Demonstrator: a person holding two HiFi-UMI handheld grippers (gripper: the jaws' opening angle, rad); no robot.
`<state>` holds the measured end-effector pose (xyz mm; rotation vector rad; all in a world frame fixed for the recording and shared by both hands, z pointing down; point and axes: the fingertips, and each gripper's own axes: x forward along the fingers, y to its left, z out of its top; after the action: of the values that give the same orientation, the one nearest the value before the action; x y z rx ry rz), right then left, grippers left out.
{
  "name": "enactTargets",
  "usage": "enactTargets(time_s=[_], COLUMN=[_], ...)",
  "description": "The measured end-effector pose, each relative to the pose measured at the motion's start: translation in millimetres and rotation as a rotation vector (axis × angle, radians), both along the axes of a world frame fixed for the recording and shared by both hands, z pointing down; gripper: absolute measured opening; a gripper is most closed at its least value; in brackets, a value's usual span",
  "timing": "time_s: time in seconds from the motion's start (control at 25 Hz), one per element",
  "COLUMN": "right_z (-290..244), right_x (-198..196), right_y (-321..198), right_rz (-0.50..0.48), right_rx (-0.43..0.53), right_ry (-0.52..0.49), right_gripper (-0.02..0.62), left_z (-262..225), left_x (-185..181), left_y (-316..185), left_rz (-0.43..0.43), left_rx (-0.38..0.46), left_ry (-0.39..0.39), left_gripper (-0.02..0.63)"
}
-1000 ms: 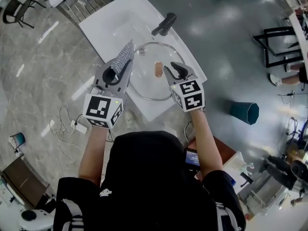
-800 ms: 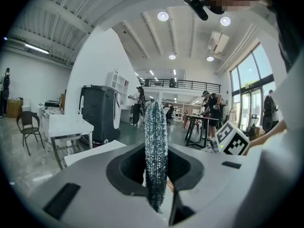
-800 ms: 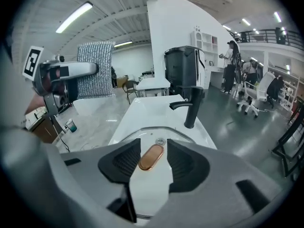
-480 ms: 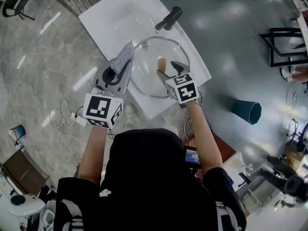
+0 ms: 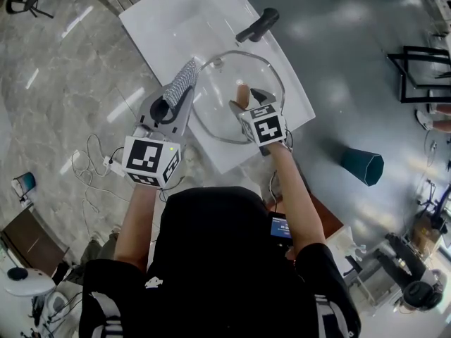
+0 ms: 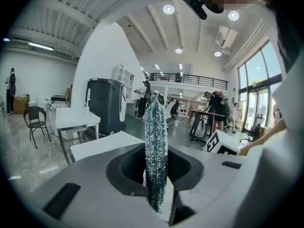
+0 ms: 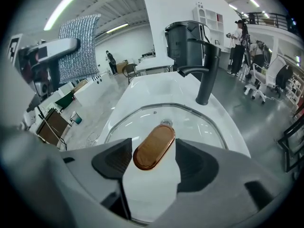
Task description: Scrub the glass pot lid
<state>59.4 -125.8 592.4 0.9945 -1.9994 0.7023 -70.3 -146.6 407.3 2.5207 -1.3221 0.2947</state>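
The glass pot lid [image 5: 220,111] lies flat over the white sink [image 5: 183,30], and its copper oval knob [image 5: 242,93] points up. My right gripper [image 5: 247,100] is at the lid's centre. Its jaws are opening with the knob [image 7: 153,146] between them, and gaps show on both sides. The lid's rim [image 7: 142,109] curves just beyond the jaws. My left gripper [image 5: 173,105] hovers over the lid's left edge, shut on a silvery mesh scrubber [image 5: 182,80] that stands upright. That scrubber [image 6: 156,141] fills the middle of the left gripper view and also shows as a grey scrubber square [image 7: 78,46] at upper left.
A black faucet [image 5: 256,25] stands at the sink's far end, also seen as a tall faucet [image 7: 204,72]. On the grey floor, a teal bin [image 5: 363,165] stands to the right and cables [image 5: 99,178] lie to the left. A black frame [image 5: 419,72] is further right.
My right gripper has moved forward over the lid, so the knob now sits between its jaws. The left gripper and its scrubber have stayed put.
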Motion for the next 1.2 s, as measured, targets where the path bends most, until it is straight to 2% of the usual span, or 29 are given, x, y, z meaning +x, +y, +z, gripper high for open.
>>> enactTargets(time_s=[0.16, 0.84, 1.0, 1.2], right_z=[1.4, 2.0, 2.8, 2.6], right_x=[-1.4, -0.3, 0.8, 1.5], right_y=[0.0, 7.4, 9.3, 11.0], right_rz=[-0.022, -0.071, -0.078, -0.088], right_rx=[0.008, -0.001, -0.009, -0.008], right_ry=[0.041, 0.081, 0.086, 0.084], right_gripper=[0.259, 0.204, 0.186, 0.181], left_z=[3.3, 18.4, 30.2, 54.2], left_x=[-0.2, 5.9, 8.7, 12.8], left_y=[-2.8, -2.9, -1.3, 3.7], left_rz=[0.000, 0.016, 0.039, 0.108], left_rx=[-0.006, -0.029, -0.046, -0.046], left_ry=[-0.001, -0.013, -0.046, -0.162], left_gripper=[0.071, 0.071, 0.072, 0.071])
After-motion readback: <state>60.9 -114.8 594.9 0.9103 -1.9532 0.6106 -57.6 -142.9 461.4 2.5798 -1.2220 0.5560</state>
